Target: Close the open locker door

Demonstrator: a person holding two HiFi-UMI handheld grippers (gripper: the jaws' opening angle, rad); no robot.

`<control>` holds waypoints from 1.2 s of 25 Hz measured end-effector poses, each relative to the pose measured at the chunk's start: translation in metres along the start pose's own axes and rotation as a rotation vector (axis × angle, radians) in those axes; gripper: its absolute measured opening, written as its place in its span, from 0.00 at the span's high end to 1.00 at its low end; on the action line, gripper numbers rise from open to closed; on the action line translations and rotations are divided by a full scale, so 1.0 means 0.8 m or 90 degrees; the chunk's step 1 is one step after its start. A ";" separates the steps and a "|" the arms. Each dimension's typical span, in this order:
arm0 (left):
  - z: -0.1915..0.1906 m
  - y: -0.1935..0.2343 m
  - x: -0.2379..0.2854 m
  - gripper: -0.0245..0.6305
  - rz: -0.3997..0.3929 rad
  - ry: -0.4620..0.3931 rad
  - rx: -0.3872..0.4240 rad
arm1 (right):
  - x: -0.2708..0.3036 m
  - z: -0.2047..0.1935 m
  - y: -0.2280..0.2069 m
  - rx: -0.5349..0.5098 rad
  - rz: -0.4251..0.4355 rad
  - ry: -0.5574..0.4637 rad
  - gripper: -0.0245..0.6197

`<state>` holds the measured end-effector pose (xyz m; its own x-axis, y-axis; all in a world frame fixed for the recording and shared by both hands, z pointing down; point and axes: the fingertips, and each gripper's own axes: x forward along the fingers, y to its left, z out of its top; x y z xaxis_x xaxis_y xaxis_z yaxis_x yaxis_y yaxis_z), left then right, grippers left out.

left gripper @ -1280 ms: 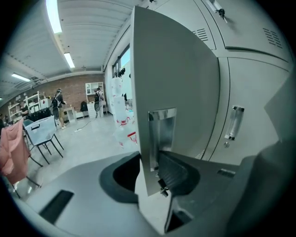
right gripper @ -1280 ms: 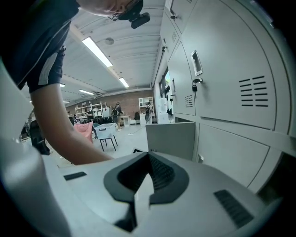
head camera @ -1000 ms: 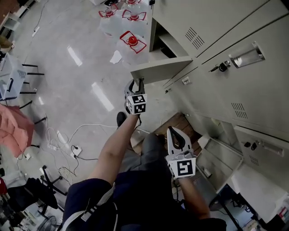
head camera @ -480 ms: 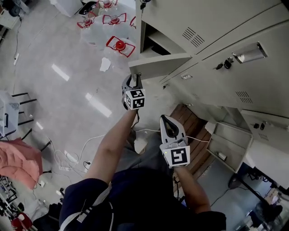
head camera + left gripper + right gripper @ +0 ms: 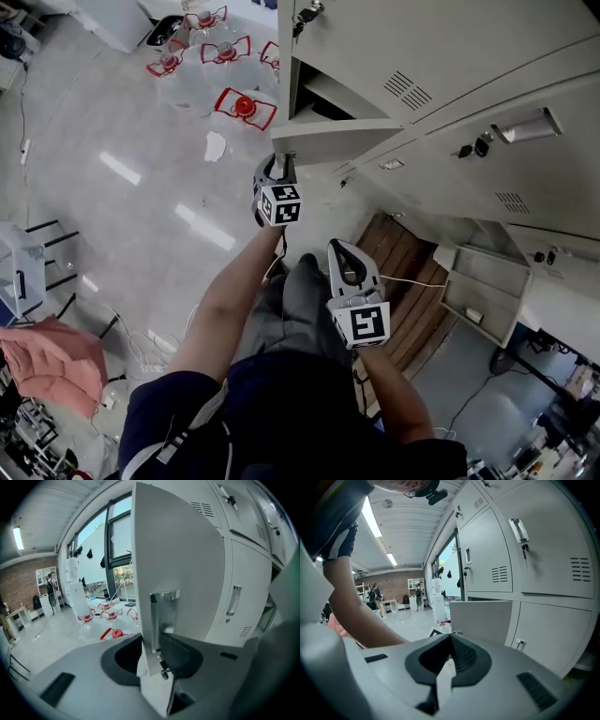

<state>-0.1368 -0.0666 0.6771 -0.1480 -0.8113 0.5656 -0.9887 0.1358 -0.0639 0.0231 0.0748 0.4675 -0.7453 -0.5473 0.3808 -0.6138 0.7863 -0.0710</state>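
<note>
Along the right of the head view stands the bank of grey lockers (image 5: pixel 487 84), the largest thing we face, with the pale floor (image 5: pixel 141 206) spreading out to its left. From that bank the open locker door (image 5: pixel 337 142) sticks out towards us, swung well clear of its dark compartment. The task is not yet done, and we judge the closing part-way at best, since a plain wedge of opening shows behind the door. Beyond it a cluster of water jugs (image 5: pixel 246 105) with red handles sits on the floor, far enough off that it should not block the swing. Lower down, wooden boards (image 5: pixel 412 272) lie at the foot of the lockers. Our left gripper (image 5: pixel 279 169) is clamped on the door's free edge. In the left gripper view the sheet passes straight between the two pads, which pinch it just under the metal handle recess (image 5: pixel 164 609). We hold it there, we think, because the free edge lies farthest from the hinge and gives the easiest push home. Our right gripper (image 5: pixel 340 247) hangs below and apart from the door, its jaws pressed together on nothing. It seems kept back simply because one grip is enough for this job.
</note>
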 end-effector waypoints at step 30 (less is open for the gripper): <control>0.046 0.018 0.069 0.76 -0.130 -0.019 0.146 | 0.103 0.008 -0.040 0.064 -0.139 0.028 0.97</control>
<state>-0.1605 -0.1305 0.6772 0.0570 -0.8251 0.5620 -0.9775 -0.1606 -0.1367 -0.0198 0.0027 0.4954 -0.5810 -0.6870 0.4364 -0.7838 0.6168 -0.0724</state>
